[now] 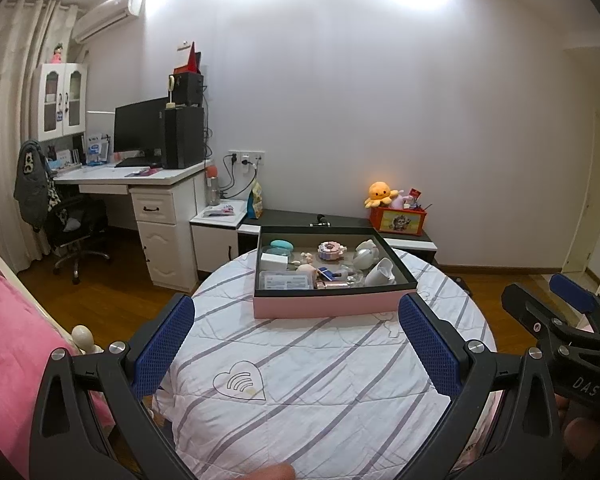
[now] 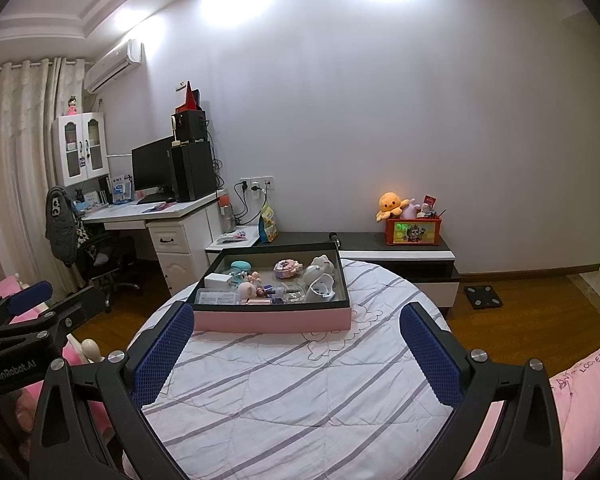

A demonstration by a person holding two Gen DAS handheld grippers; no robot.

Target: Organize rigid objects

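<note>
On the round tabletop (image 1: 324, 392) with its striped white quilted cover sits a shallow pink box (image 1: 332, 304) with a dark inner rim, at the far side from both tools. It's packed with little rigid bits: a white mug (image 1: 380, 273) lying tipped over at the right, a rounded white teapot-looking thing (image 1: 366, 254) just behind it, a pink flower-shaped case (image 1: 331, 251) near the back middle, a teal oval thing (image 1: 282, 245) back left, a white square box (image 1: 274, 262) just in front of that, and a flat clear case (image 1: 286, 280) at the front left. A couple of tiny figurines are in the middle, too small to really make out.

The left tool (image 1: 296, 344) hangs over the near part of the cover, blue pads spread wide, nothing between them. The right tool (image 2: 296, 348) is the same deal, wide apart and empty, with the pink box just beyond its left pad. Each one shows up at the edge of the other's view, so they're side by side and close together.

Behind the tabletop there's a low black-and-white cabinet (image 2: 400, 258) with an orange octopus plush (image 2: 392, 205) and a red bin (image 2: 414, 231) on top.
</note>
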